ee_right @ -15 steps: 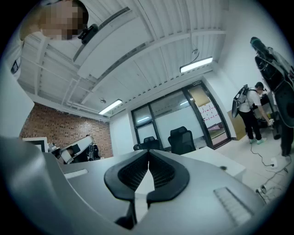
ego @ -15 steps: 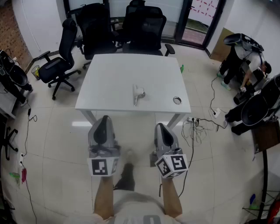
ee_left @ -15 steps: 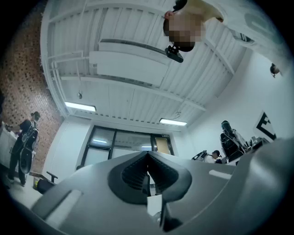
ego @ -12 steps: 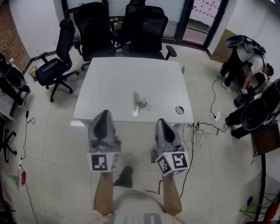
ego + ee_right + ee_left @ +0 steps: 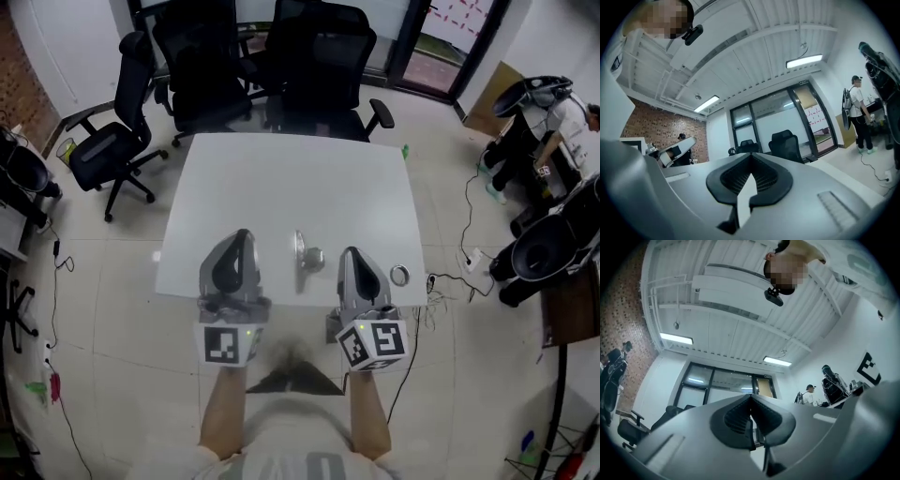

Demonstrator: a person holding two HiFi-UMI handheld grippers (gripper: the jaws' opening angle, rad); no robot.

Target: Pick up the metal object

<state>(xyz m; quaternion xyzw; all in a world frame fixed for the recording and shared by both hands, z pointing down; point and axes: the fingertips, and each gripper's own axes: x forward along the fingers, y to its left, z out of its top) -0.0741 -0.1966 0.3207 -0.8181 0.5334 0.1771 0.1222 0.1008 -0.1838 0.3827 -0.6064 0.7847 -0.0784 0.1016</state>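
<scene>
The metal object [image 5: 304, 257], a slim silvery piece with a rounder lump on its right side, lies on the white table [image 5: 281, 187] near the front edge. My left gripper [image 5: 240, 240] is held over the table's near edge, to the left of the object. My right gripper [image 5: 351, 255] is just to the object's right. Neither touches it. Both point up and away, so the left gripper view and the right gripper view show ceiling and room, not the table. The left gripper [image 5: 751, 397] and the right gripper [image 5: 751, 156] both have their jaws pressed together with nothing between them.
A small metal ring [image 5: 400, 275] lies at the table's near right corner, and a small green thing [image 5: 405, 150] at its far right edge. Black office chairs [image 5: 319, 66] crowd the far side, another chair [image 5: 103, 150] stands left. Cables [image 5: 459, 272] trail on the floor at right, near a person [image 5: 553, 122].
The table has come closer: both grippers, earlier over the floor in front of it, now reach over its near edge on either side of the metal object. Jaws stay shut.
</scene>
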